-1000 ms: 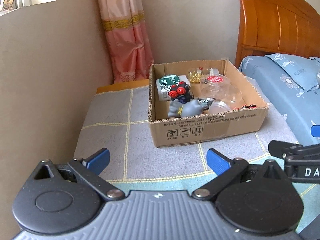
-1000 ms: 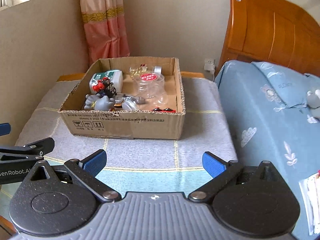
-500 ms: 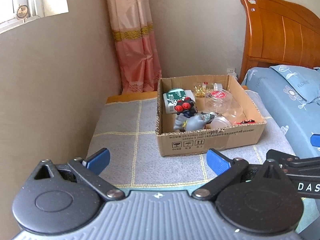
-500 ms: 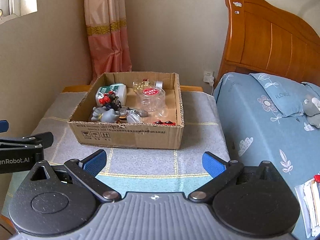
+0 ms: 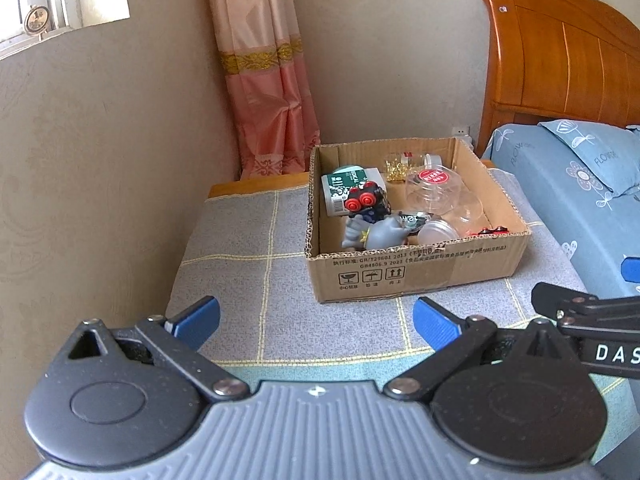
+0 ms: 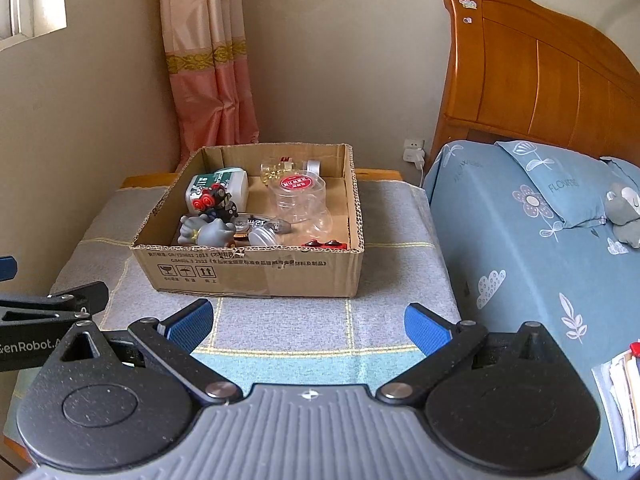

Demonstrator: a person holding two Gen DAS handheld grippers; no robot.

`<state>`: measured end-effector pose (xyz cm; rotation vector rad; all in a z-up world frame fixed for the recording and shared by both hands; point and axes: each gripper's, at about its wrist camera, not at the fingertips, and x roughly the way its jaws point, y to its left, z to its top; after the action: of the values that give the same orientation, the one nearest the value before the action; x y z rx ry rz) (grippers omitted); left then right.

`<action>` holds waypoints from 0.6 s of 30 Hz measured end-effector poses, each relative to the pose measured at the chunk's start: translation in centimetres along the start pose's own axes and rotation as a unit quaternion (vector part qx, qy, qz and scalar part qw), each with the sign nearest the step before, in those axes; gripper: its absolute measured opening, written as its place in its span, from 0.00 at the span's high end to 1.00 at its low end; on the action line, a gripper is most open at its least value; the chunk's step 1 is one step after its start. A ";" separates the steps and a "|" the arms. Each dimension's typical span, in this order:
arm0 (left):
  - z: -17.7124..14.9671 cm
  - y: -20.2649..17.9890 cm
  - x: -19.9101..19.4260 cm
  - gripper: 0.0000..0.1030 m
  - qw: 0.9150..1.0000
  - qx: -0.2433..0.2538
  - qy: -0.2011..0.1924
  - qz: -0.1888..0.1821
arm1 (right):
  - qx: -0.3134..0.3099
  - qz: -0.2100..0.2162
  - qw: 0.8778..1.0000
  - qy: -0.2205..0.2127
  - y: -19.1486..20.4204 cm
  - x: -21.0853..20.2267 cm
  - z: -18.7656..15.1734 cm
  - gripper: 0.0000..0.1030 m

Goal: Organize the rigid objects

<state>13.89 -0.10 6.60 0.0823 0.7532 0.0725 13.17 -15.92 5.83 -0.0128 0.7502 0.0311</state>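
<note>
An open cardboard box (image 5: 416, 276) (image 6: 256, 276) stands on a cloth-covered table (image 5: 248, 256) (image 6: 396, 240). It holds a grey toy figure (image 5: 374, 234) (image 6: 210, 234), a black toy with red wheels (image 5: 362, 198) (image 6: 208, 200), a green-and-white bottle (image 5: 340, 188) (image 6: 232, 184), a clear jar with a red lid (image 5: 434, 188) (image 6: 298, 196) and other small items. My left gripper (image 5: 316, 320) and right gripper (image 6: 306, 320) are both open and empty, hovering over the table's near edge, well short of the box.
A wall (image 5: 100, 160) runs along the table's left side, with a pink curtain (image 5: 272, 100) in the corner. A bed with blue bedding (image 6: 540, 240) and a wooden headboard (image 6: 540, 80) stands to the right. Papers (image 6: 620, 392) lie at the lower right.
Both grippers have pulled back and risen away from the box, which now looks smaller and farther. Both stay open.
</note>
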 end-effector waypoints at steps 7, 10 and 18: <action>0.0 0.0 0.0 0.01 1.000 0.001 -0.001 0.002 | -0.003 0.000 1.000 0.000 0.2 0.1 -0.1 0.00; -0.1 0.0 0.0 0.01 1.000 0.000 0.000 0.002 | -0.003 -0.001 1.000 -0.001 0.2 0.1 -0.1 0.00; 0.0 0.0 -0.1 0.01 1.000 0.001 0.000 0.002 | -0.003 -0.003 1.000 -0.002 0.1 0.1 -0.1 0.00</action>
<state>13.79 -0.15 6.67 0.0851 0.7530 0.0754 13.18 -15.77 5.67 -0.0202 0.7464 0.0284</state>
